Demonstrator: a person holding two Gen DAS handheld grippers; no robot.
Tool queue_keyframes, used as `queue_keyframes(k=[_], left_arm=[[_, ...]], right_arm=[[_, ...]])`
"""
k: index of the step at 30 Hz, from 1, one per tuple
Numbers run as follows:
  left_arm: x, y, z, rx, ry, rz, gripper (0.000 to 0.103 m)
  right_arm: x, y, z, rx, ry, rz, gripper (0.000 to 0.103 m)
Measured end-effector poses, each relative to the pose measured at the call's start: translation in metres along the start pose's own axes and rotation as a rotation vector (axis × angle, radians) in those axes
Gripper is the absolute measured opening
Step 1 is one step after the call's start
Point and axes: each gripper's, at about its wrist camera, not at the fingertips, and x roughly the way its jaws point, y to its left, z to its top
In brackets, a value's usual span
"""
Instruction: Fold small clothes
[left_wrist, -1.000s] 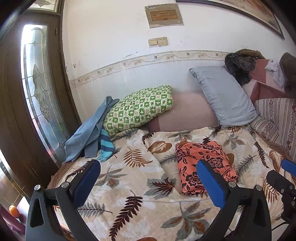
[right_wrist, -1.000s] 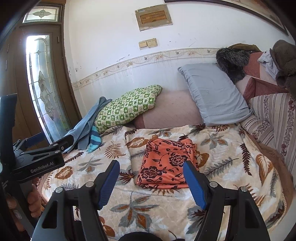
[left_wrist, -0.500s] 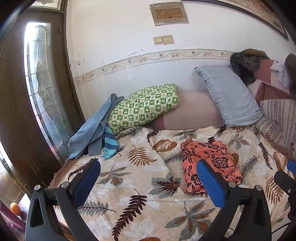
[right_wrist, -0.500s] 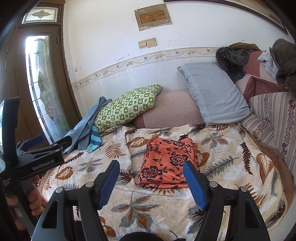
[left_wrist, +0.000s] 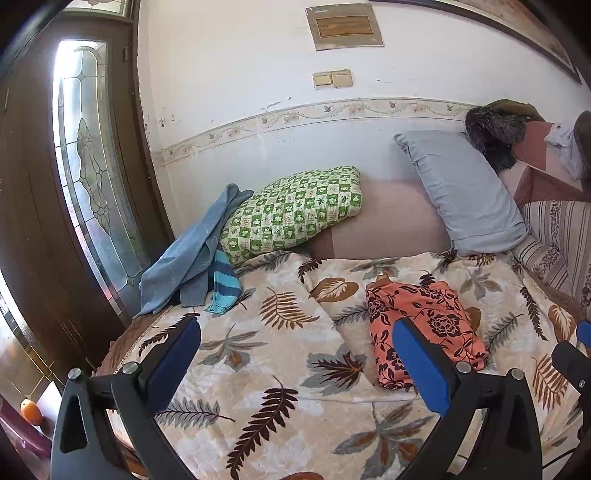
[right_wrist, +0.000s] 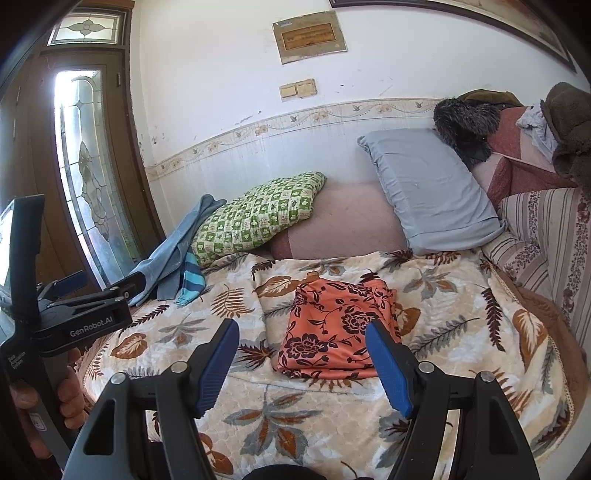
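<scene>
Folded orange garment (right_wrist: 338, 328) mid-bedspread (right_wrist: 461, 314), clear margins; both grippers wide open, empty.

On the bed's leaf-printed quilt (right_wrist: 461, 314) a folded orange floral garment (right_wrist: 336, 328) lies before my right tongs (right_wrist: 303, 365), with my left tongs (left_wrist: 295, 365) to its left. Behind it a green checked pillow (right_wrist: 258, 218) and a grey pillow (right_wrist: 428, 192) lean against the wall; a blue towel (left_wrist: 192, 258) lies left of the checked pillow.

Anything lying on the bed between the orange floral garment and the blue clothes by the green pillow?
No: between the folded orange floral garment and the blue clothes there is only leaf-print bedspread, rumpled into a ridge. Both wrist views show it.
</scene>
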Motion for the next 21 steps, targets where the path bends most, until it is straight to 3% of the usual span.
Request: queue_keyframes(k=[21], left_arm=[[-0.0062,0.0045,0.0005,-0.017,-0.015,0.004,0.103]], right_arm=[[-0.0052,0.0032,0.0025,0.003,-0.017,0.007,0.075]])
